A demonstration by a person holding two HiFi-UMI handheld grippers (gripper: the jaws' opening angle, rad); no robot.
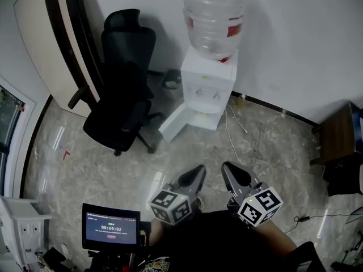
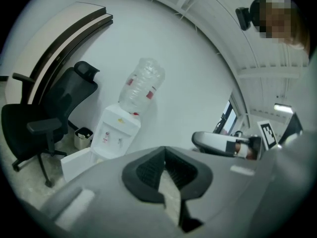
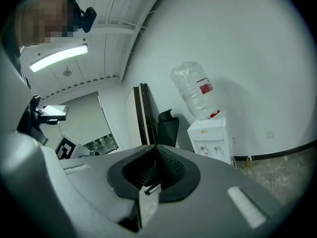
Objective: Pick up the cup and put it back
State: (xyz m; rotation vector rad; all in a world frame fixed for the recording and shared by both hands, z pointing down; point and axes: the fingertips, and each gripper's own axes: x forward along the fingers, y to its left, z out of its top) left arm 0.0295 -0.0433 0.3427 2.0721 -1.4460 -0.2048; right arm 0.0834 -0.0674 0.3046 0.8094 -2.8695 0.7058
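Observation:
No cup shows in any view. My left gripper point(image 1: 198, 170) and right gripper point(image 1: 228, 167) are held side by side low in the head view, both pointing at a white water dispenser point(image 1: 207, 86) with a clear bottle point(image 1: 212, 16) on top, some way off across the floor. In the left gripper view the left gripper point(image 2: 164, 148) has its jaw tips together with nothing between them. In the right gripper view the right gripper point(image 3: 156, 147) looks the same, its tips meeting and empty. The dispenser point(image 2: 116, 130) stands against the white wall.
A black office chair point(image 1: 122, 95) stands left of the dispenser, with a small bin point(image 1: 170, 79) between them. The dispenser's lower door point(image 1: 176, 123) hangs open. A cable point(image 1: 232, 132) trails on the marble floor. A dark cabinet point(image 1: 340, 135) is at the right, a small screen point(image 1: 111, 227) bottom left.

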